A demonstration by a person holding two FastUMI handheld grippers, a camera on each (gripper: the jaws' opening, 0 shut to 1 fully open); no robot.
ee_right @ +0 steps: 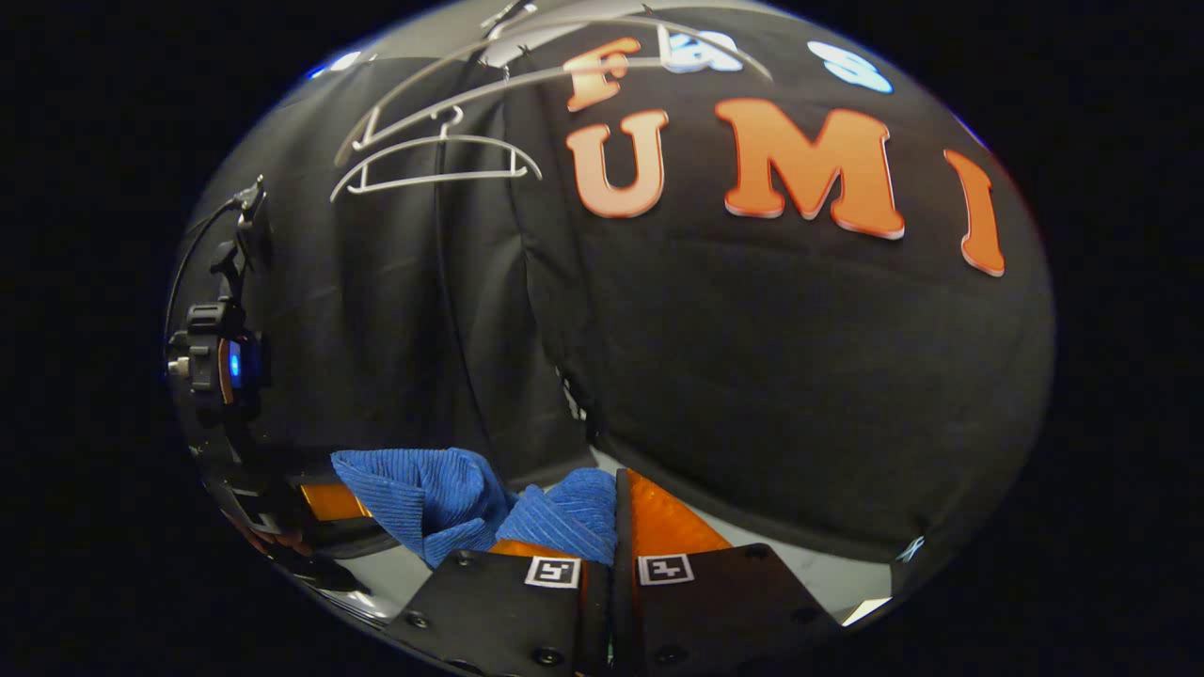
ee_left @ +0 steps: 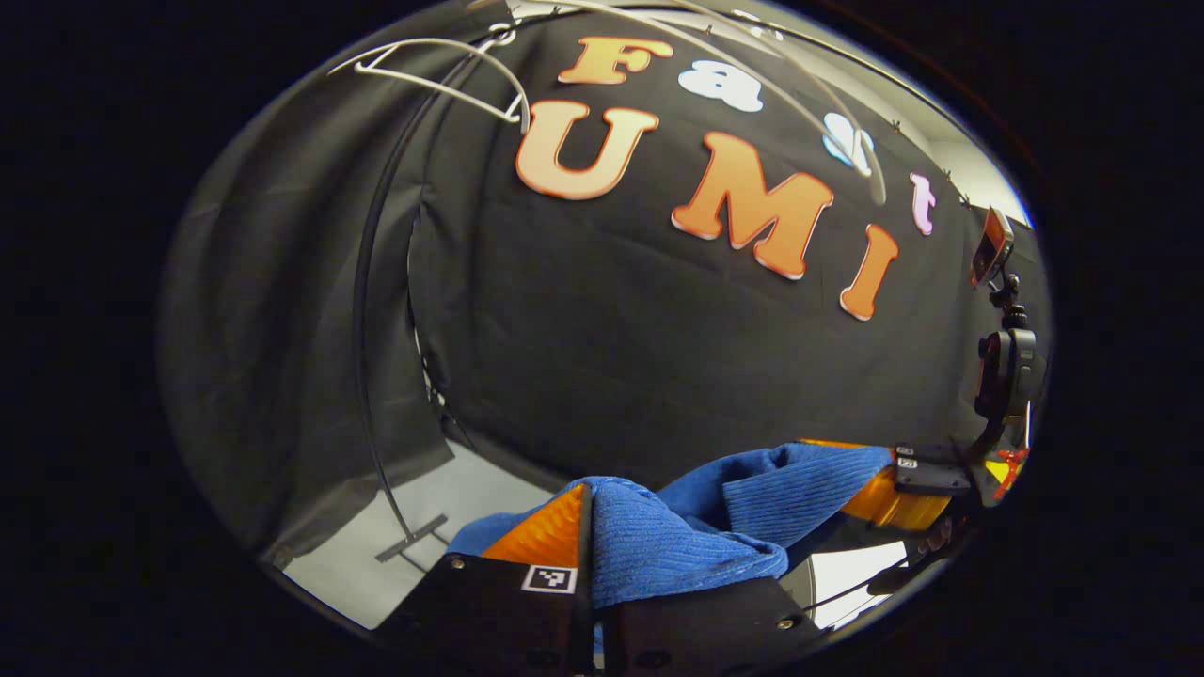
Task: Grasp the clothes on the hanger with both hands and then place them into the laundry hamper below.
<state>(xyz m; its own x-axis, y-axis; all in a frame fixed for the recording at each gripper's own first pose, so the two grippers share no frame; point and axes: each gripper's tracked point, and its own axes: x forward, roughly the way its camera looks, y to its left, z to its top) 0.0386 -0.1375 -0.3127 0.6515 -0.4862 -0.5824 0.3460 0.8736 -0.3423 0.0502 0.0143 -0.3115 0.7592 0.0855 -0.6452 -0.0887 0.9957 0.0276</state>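
- Left gripper (ee_left: 591, 541): the jaws are closed down tight, and the blue ribbed garment (ee_left: 677, 541) is pinched between them, bunched up right at the tips.
- Right gripper (ee_right: 613, 527): same deal, the jaws are nearly together with a fold of the same blue garment clamped in them, as seen in the right gripper view.
- The cloth is stretched between the two grippers, sagging a bit in the middle; in the left gripper view its far end is seen held by the other gripper at the right edge.
- An empty white hanger (ee_right: 435, 162) is seen up high against the black cloth wall, on a thin dark rack pole (ee_left: 362, 310). Nothing is draped on it, so the garment looks to be already off the hanger.
- Step in hand, as a guess: grasp done, carry and lower phase.
- The laundry hamper can't be made out in these pictures, just a pale floor (ee_left: 461, 494) below.
- Next move probably calls for both grippers to be brought down together over the hamper, then both sets of jaws opened so the garment drops in.
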